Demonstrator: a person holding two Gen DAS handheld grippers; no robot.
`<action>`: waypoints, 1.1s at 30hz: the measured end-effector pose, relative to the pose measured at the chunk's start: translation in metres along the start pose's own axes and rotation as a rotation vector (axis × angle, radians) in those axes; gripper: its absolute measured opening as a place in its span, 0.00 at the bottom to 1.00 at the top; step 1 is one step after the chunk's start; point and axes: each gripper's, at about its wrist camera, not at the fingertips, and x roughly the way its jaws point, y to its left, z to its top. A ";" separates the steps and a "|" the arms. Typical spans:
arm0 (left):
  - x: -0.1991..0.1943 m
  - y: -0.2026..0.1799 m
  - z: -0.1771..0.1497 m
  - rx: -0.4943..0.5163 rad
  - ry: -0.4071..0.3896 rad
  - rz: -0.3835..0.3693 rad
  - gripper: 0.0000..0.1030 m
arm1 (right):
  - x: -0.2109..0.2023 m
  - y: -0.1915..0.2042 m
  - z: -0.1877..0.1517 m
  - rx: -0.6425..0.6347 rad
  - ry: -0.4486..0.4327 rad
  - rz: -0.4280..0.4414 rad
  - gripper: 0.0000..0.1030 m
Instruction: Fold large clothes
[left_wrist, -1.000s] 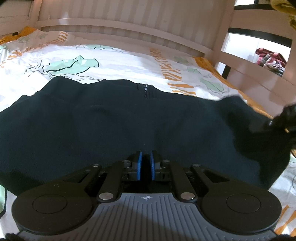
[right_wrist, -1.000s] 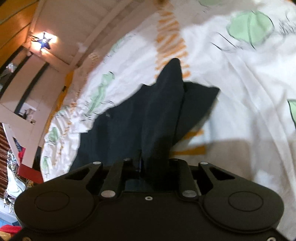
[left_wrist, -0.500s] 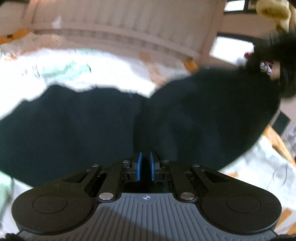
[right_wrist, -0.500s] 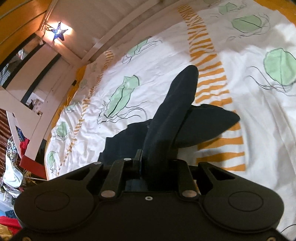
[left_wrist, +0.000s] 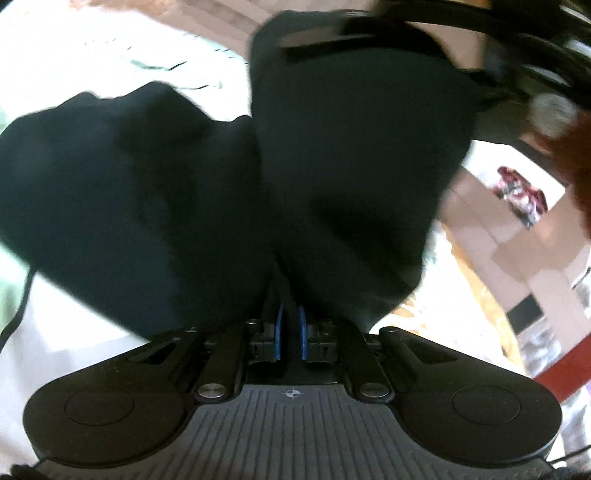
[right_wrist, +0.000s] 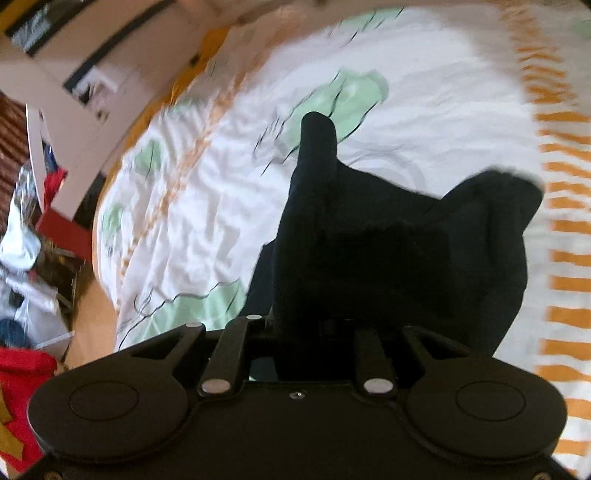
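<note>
Patterned bedsheet (right_wrist: 424, 92), one black garment (left_wrist: 166, 192), two grippers' jaws on it

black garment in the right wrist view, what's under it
Under the black garment lies the white bedsheet with green and orange prints, showing all around it. The sheet directly beneath is covered, and the right gripper fingertips are buried in cloth.

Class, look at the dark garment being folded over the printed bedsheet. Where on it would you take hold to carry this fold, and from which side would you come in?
Grip the dark garment at its outer hem edge, coming in from the open side over the bedsheet. The edge is thin, so fingers can pinch it, and the cloth hangs free. Both the left gripper and right gripper appear to hold it this way.
</note>
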 end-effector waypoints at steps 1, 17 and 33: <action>-0.002 0.003 0.000 -0.015 0.000 -0.001 0.08 | 0.016 0.005 0.005 -0.010 0.033 -0.001 0.27; -0.028 -0.001 -0.003 0.102 0.030 0.054 0.09 | 0.075 0.052 0.015 -0.188 0.148 0.134 0.79; -0.066 -0.065 -0.007 0.503 -0.028 -0.029 0.22 | -0.044 0.008 0.013 -0.099 -0.225 0.419 0.80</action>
